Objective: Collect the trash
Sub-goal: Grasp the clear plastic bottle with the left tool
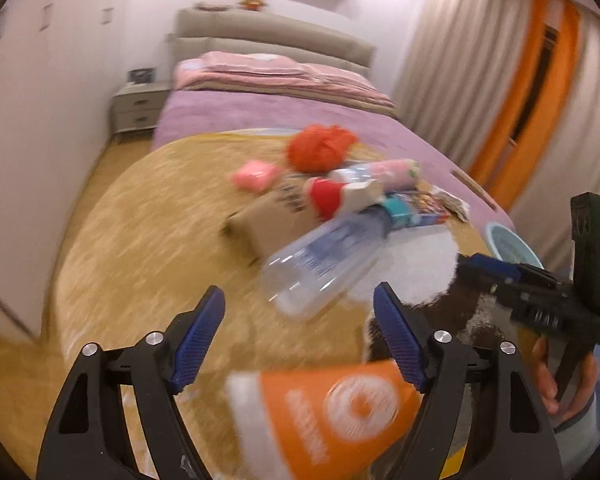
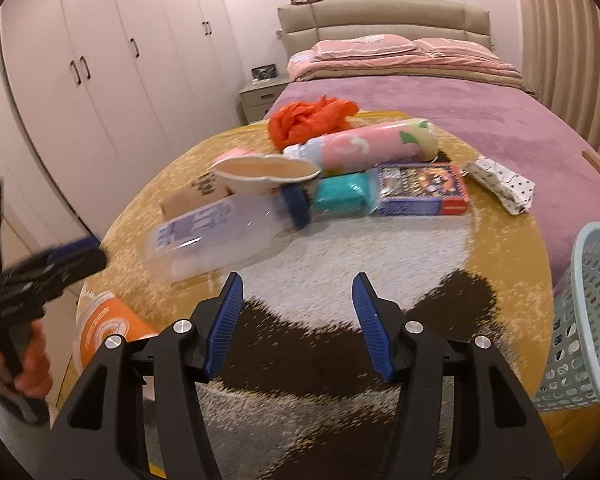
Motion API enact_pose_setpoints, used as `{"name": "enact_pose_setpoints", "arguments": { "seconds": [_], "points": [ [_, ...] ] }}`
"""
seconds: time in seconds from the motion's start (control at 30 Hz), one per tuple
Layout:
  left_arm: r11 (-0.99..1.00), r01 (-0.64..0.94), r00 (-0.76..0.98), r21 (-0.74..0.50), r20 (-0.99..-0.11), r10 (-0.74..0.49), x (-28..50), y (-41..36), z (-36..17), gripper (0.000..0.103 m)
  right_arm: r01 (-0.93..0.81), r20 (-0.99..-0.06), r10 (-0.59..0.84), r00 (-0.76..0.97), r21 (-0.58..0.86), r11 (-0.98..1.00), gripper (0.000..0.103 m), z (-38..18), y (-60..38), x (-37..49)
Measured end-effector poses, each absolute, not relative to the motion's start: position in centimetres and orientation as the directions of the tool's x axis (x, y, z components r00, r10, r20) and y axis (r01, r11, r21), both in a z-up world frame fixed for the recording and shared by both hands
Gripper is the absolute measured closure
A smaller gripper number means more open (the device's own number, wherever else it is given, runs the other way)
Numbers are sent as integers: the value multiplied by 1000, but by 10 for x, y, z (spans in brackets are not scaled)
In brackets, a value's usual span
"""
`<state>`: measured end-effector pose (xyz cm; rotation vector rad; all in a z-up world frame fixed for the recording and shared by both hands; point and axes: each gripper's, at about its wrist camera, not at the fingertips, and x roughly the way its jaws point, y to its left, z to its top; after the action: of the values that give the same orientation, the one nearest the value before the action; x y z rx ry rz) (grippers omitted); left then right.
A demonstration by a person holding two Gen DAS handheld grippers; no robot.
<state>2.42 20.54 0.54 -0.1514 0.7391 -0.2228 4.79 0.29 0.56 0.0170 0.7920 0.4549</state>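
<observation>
Fingers of both grippers are spread and hold nothing, while the trash, such as the clear plastic bottle at centre frame, lies uncollected on the bed, and the pale-blue perforated plastic basket at right edge looks unfilled.

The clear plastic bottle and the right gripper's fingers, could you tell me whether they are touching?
Apart. In the right wrist view, bare rug shows between the open right gripper and the clear plastic bottle, which lies ahead and left of its fingers.
</observation>
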Motion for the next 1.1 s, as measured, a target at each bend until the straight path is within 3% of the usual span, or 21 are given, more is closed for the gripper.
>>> {"name": "enact_pose_setpoints", "arguments": {
  "seconds": [0.2, 0.4, 0.63, 0.87, 1.1],
  "points": [
    [960, 261, 646, -104, -720, -254, 69, 172, -6, 26, -387, -694, 407, 595, 196, 901, 49, 2, 1, 47],
    [952, 295, 531, -88, -813, -239, 102, 157, -21, 26, -430, -687, 443, 576, 206, 879, 49, 6, 4, 42],
    [951, 300, 458, -76, -863, -214, 121, 140, -29, 27, -485, -696, 477, 537, 207, 849, 49, 3, 17, 36],
    [950, 306, 455, -62, -867, -203, 117, 134, -31, 44, -546, -680, 531, 506, 224, 807, 47, 8, 19, 26],
    [936, 317, 496, -153, -815, -301, 86, 150, -2, 49, -645, -681, 596, 426, 233, 728, 42, 0, 42, 13]
  ]
}}
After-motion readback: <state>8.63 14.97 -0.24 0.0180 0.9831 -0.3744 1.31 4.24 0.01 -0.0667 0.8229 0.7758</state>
